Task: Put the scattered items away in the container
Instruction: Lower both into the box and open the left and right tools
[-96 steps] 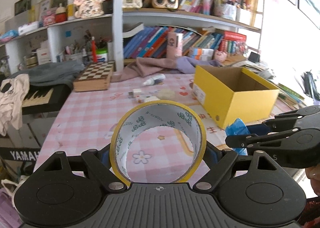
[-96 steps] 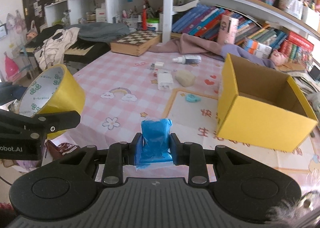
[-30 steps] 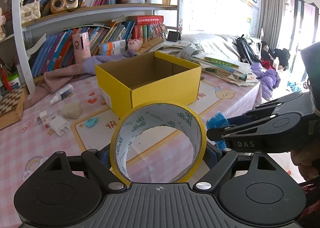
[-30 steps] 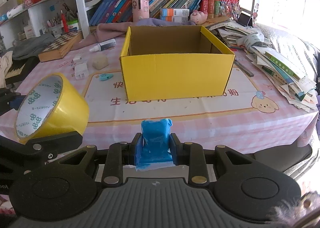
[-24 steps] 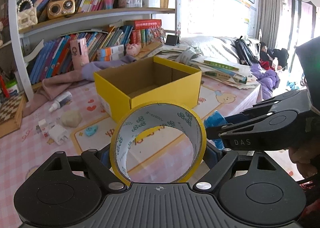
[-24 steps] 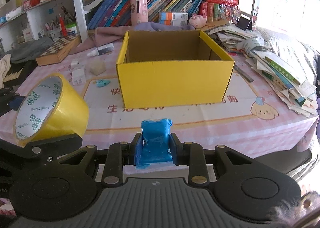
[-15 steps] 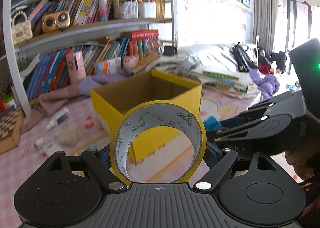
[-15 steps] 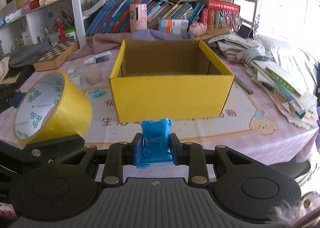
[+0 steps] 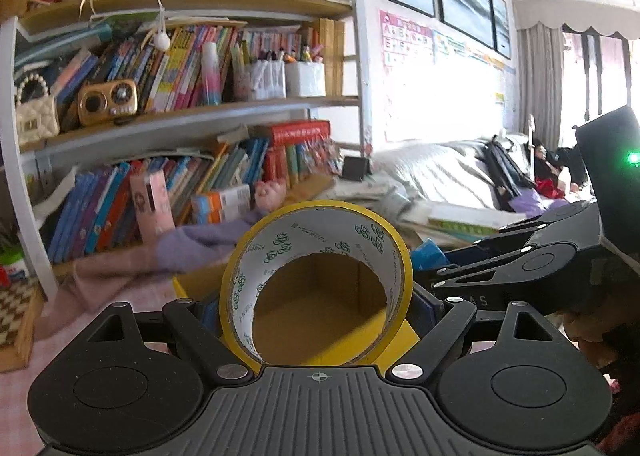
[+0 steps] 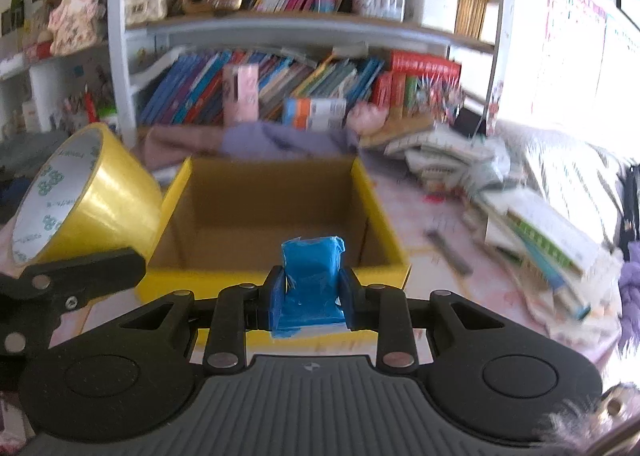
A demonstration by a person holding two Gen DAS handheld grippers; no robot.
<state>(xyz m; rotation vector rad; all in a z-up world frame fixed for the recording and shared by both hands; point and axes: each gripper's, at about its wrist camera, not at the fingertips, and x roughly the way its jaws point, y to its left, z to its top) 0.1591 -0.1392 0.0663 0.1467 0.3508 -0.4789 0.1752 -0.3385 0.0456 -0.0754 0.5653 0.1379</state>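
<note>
Tape roll (image 9: 316,280) in left tongs (image 9: 316,308); core print unreadable; yellow box (image 10: 276,216) beyond.

I am holding a tape roll (image 9: 316,288) that is showing a yellow outside and a white core printed with green logos. My black right gripper (image 10: 310,288) is carrying a bright blue packet (image 10: 311,280). The box (image 10: 276,276) is showing yellow walls and brown cardboard inside, sitting on a pink checked surface (image 9: 24,376).

Pink checked table (image 10: 432,212), yellow box (image 10: 276,276) (open-topped), book pile (image 10: 532,224), purple cloth (image 10: 280,144)
</note>
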